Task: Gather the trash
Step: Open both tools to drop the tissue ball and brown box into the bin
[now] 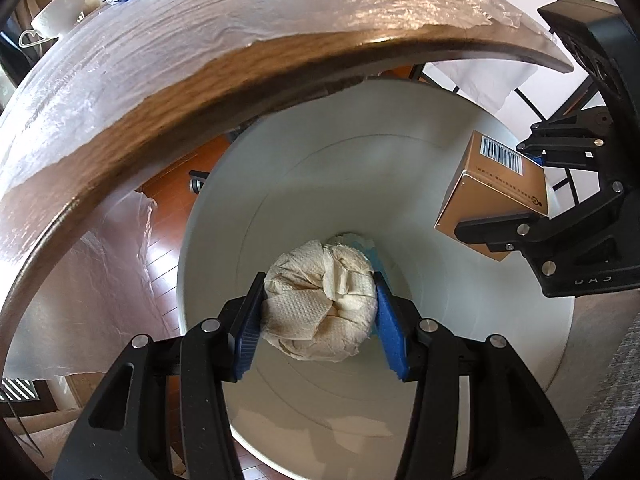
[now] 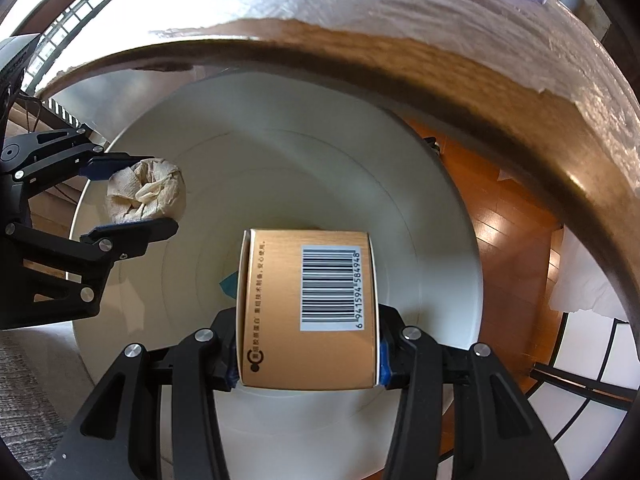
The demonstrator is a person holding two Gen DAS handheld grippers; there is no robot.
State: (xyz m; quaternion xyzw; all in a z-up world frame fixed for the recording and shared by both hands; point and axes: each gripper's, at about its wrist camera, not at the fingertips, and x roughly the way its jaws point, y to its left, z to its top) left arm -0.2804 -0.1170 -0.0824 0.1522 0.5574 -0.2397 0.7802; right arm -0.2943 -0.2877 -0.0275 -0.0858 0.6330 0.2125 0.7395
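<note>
My left gripper (image 1: 318, 316) is shut on a crumpled paper towel wad (image 1: 316, 304) and holds it over the mouth of a white trash bin (image 1: 440, 184). My right gripper (image 2: 306, 360) is shut on a small gold cardboard box (image 2: 308, 308) with a barcode label, also held over the bin (image 2: 360, 160). In the left wrist view the box (image 1: 496, 196) and right gripper (image 1: 532, 200) are at the right, above the bin's rim. In the right wrist view the wad (image 2: 146, 192) and left gripper (image 2: 128, 196) are at the left. A blue scrap (image 2: 229, 282) lies at the bin's bottom.
A round wooden table edge (image 1: 200, 92) covered with clear plastic film arches just beyond the bin in both views (image 2: 500, 92). Red-brown wood floor (image 2: 500, 240) surrounds the bin. A grey rug (image 1: 608, 392) lies at the near side. Boxes and a white bowl (image 1: 56, 12) sit on the table.
</note>
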